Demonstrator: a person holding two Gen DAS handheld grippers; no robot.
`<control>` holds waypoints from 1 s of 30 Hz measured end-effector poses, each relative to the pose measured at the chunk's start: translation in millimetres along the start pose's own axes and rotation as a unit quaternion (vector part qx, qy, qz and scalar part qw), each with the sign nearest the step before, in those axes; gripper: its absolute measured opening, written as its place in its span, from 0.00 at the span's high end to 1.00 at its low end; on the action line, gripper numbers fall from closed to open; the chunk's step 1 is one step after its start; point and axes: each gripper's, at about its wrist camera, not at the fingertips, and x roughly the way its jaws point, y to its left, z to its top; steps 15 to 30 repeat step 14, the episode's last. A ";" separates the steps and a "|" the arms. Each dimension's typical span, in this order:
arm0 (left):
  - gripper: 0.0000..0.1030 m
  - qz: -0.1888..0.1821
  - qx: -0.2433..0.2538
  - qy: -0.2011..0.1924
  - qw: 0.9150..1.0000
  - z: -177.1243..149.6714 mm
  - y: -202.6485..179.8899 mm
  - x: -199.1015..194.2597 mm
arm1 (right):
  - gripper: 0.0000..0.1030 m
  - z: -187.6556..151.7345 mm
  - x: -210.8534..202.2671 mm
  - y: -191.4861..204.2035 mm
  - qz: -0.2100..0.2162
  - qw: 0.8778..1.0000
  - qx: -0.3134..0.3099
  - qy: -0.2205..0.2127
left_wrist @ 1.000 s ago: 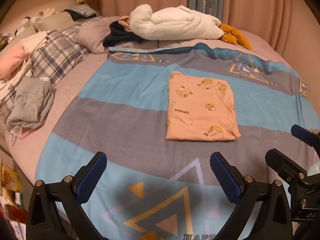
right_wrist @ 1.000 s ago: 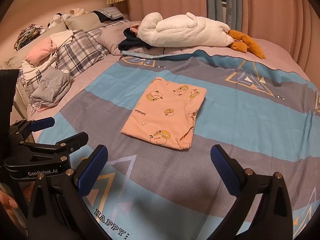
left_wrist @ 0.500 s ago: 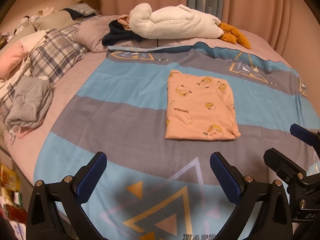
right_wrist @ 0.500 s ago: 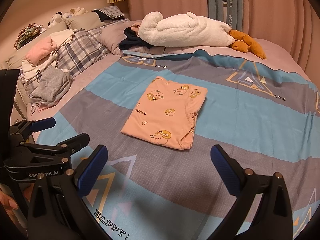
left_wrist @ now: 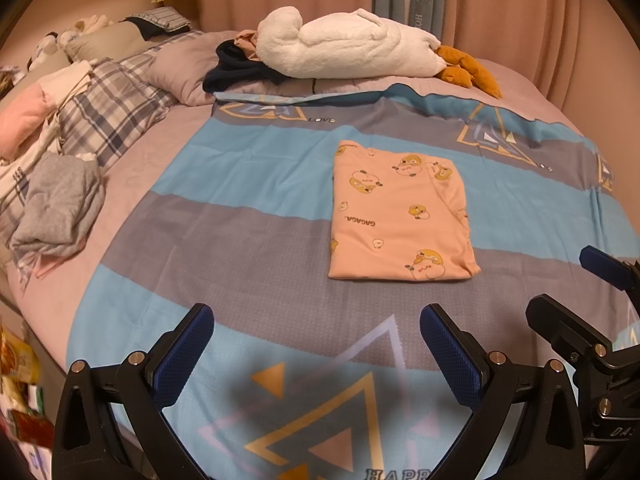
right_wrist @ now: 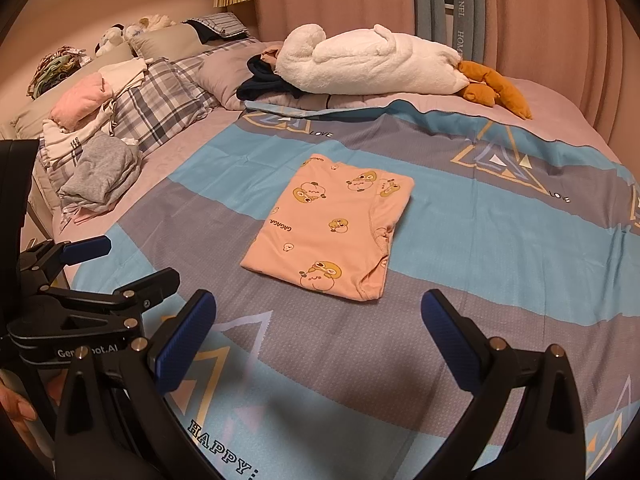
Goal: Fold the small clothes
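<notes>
A small peach garment with duck prints (left_wrist: 400, 216) lies folded into a flat rectangle on the blue and grey bedspread (left_wrist: 248, 216); it also shows in the right wrist view (right_wrist: 336, 232). My left gripper (left_wrist: 316, 344) is open and empty, held above the bedspread short of the garment's near edge. My right gripper (right_wrist: 316, 336) is open and empty, also short of the garment. The right gripper shows at the right edge of the left wrist view (left_wrist: 592, 304). The left gripper shows at the left of the right wrist view (right_wrist: 116, 272).
A pile of grey and pink clothes (left_wrist: 56, 208) lies at the bed's left edge beside plaid pillows (left_wrist: 116, 120). A white plush toy (left_wrist: 344, 48) with orange feet (left_wrist: 468, 70) and dark clothes (left_wrist: 236, 68) lie at the far end. Curtains hang behind.
Both grippers have stayed open and drifted only slightly; the garment has not moved.
</notes>
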 end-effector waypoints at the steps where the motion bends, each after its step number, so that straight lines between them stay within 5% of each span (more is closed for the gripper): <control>1: 0.01 0.001 0.000 0.000 1.000 0.0 -0.1 -0.1 | 0.00 -0.1 -0.6 0.3 0.000 1.000 0.001 0.000; 30: 0.01 -0.002 -0.001 0.000 1.000 0.6 0.2 0.5 | 0.00 0.3 -0.3 0.0 0.000 1.000 0.001 0.000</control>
